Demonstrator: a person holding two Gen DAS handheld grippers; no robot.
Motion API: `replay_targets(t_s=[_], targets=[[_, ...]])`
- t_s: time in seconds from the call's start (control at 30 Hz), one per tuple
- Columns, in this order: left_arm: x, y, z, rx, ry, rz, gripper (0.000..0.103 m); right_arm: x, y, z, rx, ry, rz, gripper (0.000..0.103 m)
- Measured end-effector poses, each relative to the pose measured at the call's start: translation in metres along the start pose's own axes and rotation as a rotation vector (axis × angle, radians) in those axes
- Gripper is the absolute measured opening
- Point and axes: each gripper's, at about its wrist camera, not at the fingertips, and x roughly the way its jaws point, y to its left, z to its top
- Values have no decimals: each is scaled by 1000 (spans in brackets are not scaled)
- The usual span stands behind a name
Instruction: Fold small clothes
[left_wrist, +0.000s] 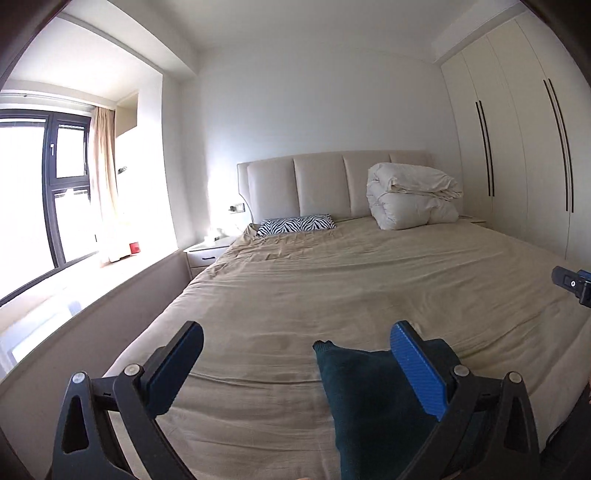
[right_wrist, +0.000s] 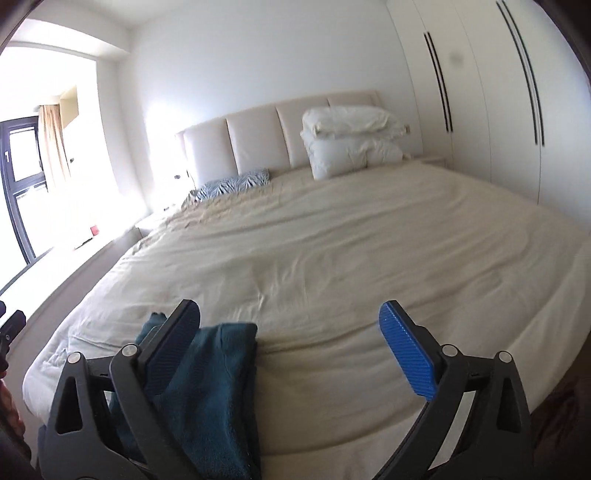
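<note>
A dark teal garment (left_wrist: 373, 402) lies folded near the foot of the bed (left_wrist: 332, 288) on the beige sheet. In the left wrist view my left gripper (left_wrist: 295, 350) is open above the bed, with the garment under its right finger (left_wrist: 417, 369). In the right wrist view the garment (right_wrist: 218, 387) lies under the left finger (right_wrist: 173, 339) of my open right gripper (right_wrist: 291, 332). Neither gripper holds anything. A part of the right gripper shows at the right edge of the left wrist view (left_wrist: 574, 284).
A folded white duvet (left_wrist: 413, 195) and a zebra-print pillow (left_wrist: 295, 225) lie by the padded headboard (left_wrist: 325, 184). A wardrobe (left_wrist: 517, 147) stands along the right. A nightstand (left_wrist: 207, 251) and a window sill (left_wrist: 92, 280) are at the left.
</note>
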Motion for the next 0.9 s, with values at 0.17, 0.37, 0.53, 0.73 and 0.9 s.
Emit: replay_targets(t_s=[0.17,0.37,0.53,0.73,0.9], targets=[[3,8,3,-74,110,-23,103,-46,26,22,-90,-42,0,103],[21,-1,-32,-94,312,-35,103,-52,35,13,-79,92,16,103],[26,-11,-52,-91,406,-73,103,-32,55,-12,-83,271,0,103],[28,-17,-61,-67,450,-80,103,-21,65,-34,-63,341,16,103],[33,-15,-65,-70,484,-68,103,-17,70,-38,-80,353,16,103]])
